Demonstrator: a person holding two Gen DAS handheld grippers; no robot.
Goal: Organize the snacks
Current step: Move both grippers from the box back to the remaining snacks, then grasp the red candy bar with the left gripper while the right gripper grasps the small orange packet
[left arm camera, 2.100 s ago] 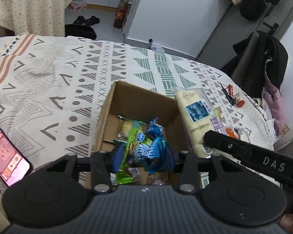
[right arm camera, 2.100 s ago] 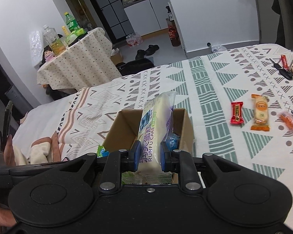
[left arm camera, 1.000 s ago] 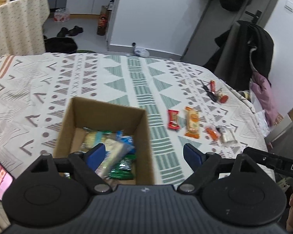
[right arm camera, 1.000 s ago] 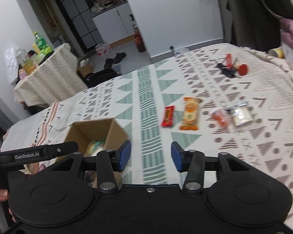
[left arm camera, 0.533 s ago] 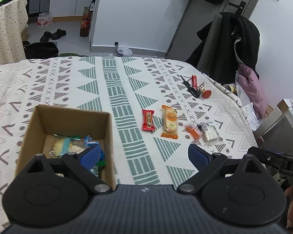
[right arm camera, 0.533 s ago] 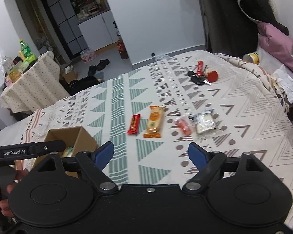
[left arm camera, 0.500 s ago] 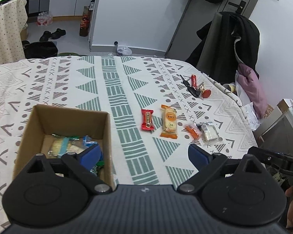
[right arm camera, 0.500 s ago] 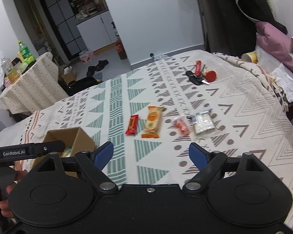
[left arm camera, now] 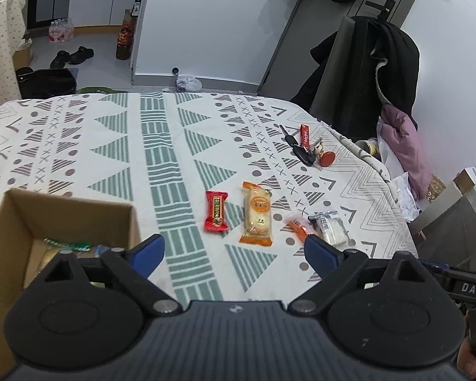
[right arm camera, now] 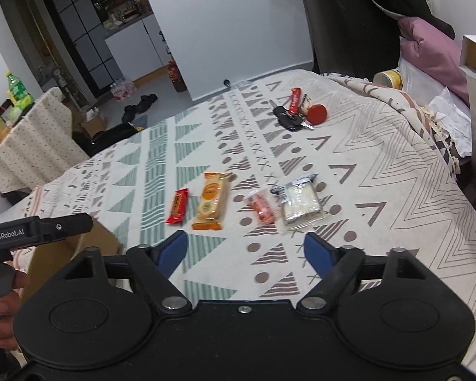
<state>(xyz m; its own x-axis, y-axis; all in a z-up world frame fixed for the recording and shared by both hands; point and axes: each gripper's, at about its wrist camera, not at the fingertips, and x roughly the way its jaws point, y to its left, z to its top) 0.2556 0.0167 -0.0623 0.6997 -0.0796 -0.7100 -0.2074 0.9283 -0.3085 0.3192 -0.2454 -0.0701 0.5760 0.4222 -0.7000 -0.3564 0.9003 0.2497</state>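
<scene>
Hovering above the patterned bedspread [right arm camera: 396, 190], the right gripper [right arm camera: 246, 250] has its blue jaws spread wide and empty, and the left gripper [left arm camera: 234, 252] is equally wide and empty. Nearest on the left sits the cardboard box [left arm camera: 19, 219], partly hidden behind the left gripper, with a few wrappers showing inside that are hard to make out. Just beyond the fingertips four snacks lie in a row, apart from one another: a red bar [right arm camera: 177, 206], an orange cake packet [right arm camera: 211, 201], a small pink packet [right arm camera: 262, 209] and a clear packet [right arm camera: 300, 203]. Farther off lies a bunch of keys [right arm camera: 296, 111], with nothing between them and the snacks. At the bed's far edge a chair draped with dark clothes [left arm camera: 374, 73] is cut off.
</scene>
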